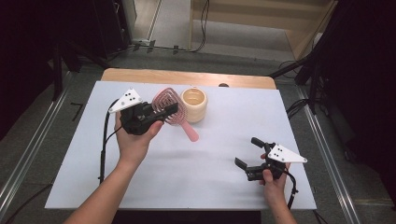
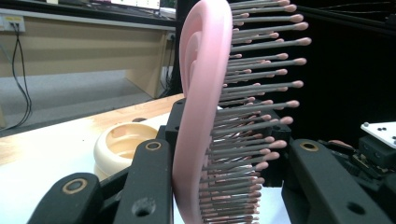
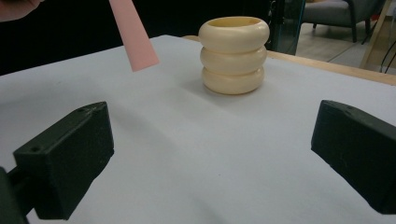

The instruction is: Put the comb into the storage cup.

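Hovering low over the near right of the table, the right claw gapes wide with nothing in it. Farther off at the left, the left claw grips a pink hairbrush by its head, lifted just beside the cream ribbed cup.

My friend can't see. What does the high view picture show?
The left tongs hold a pink hairbrush above a white table, beside a cream ribbed cup. The right tongs hover open and empty near the table's right side.

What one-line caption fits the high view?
Left gripper lifts a pink hairbrush beside a cream ribbed cup; right gripper open.
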A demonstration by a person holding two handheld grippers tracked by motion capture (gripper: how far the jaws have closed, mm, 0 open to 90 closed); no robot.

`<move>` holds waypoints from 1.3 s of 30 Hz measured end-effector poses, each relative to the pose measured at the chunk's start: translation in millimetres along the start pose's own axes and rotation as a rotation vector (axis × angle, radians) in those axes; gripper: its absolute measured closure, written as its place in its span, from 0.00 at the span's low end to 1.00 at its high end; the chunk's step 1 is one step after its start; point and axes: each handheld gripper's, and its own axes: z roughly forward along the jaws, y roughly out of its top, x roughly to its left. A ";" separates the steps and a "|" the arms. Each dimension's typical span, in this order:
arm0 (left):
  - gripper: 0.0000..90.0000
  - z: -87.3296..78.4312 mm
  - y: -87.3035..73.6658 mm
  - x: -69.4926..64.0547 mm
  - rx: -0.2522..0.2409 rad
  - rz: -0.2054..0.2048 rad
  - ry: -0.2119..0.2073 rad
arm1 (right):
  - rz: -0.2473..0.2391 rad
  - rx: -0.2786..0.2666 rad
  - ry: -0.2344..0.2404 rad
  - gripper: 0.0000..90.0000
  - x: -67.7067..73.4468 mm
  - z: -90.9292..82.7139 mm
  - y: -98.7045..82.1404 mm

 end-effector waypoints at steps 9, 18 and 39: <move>0.72 5.4 5.0 5.2 -0.011 -0.002 0.009 | 0.003 0.015 -0.007 0.00 -4.4 -10.3 -5.7; 0.72 8.8 11.0 8.8 -0.028 -0.004 0.013 | 0.009 0.015 -0.026 0.00 -8.9 -22.5 -9.9; 0.72 18.1 26.5 19.3 -0.046 -0.003 0.025 | 0.027 0.024 -0.059 0.00 -18.8 -38.0 -18.1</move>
